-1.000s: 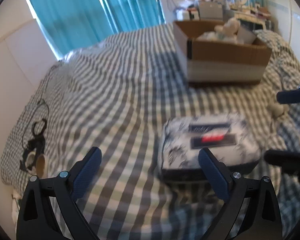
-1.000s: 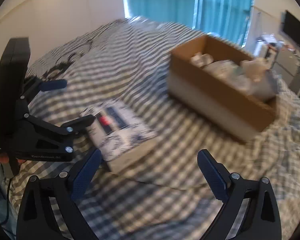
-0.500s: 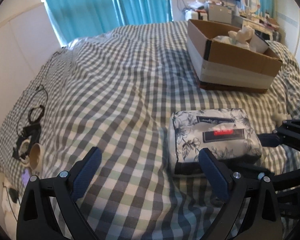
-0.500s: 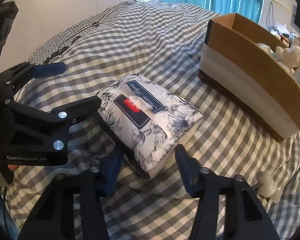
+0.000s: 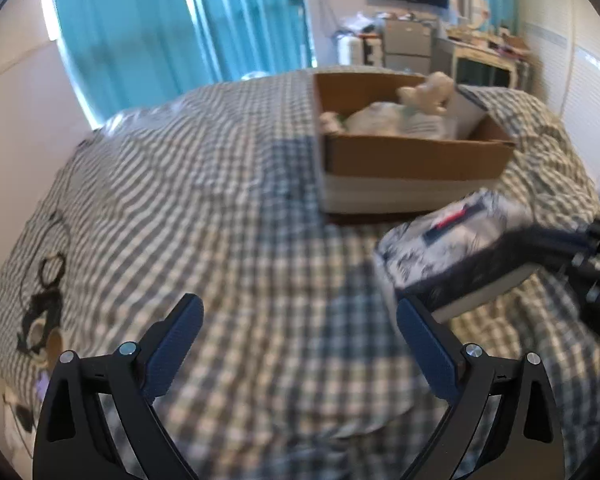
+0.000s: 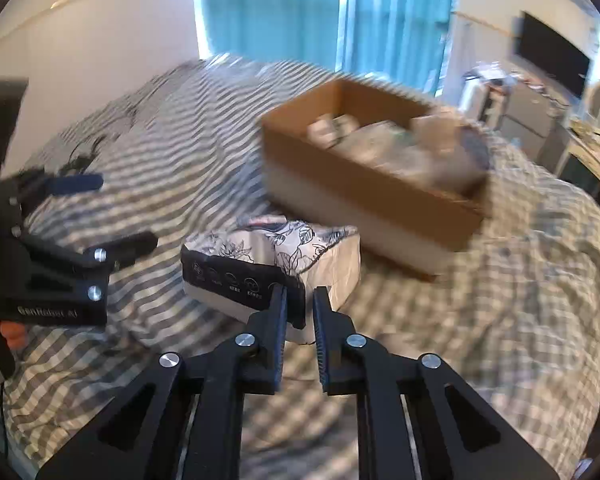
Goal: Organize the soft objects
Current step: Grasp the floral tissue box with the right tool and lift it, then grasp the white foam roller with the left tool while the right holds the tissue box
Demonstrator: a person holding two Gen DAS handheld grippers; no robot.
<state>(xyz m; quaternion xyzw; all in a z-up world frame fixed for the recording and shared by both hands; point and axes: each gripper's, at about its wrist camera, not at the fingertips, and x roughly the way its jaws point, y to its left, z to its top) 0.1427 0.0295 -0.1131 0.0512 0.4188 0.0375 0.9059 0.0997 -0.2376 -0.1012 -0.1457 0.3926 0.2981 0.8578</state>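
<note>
A soft tissue pack with a blue floral print [image 6: 276, 256] is pinched at its near corner by my right gripper [image 6: 300, 304], which is shut on it and holds it lifted off the checked bed. In the left wrist view the pack [image 5: 452, 248] hangs tilted at the right, with the right gripper's dark fingers [image 5: 548, 240] on it. My left gripper [image 5: 300, 320] is open and empty, low over the bedspread to the left of the pack. An open cardboard box [image 6: 372, 184] with soft toys and packs inside stands behind it, also seen in the left wrist view [image 5: 412, 160].
The checked bedspread [image 5: 220, 220] covers the whole bed. Black cables and small items [image 5: 40, 312] lie at the bed's left edge. Blue curtains [image 5: 180, 32], a dresser and a wall screen stand beyond the bed. The left gripper shows in the right wrist view [image 6: 60, 272].
My right gripper closed on the tissue pack's corner and lifted it off the bed toward the box. Both views swung upward and are blurred. The left gripper stayed open.
</note>
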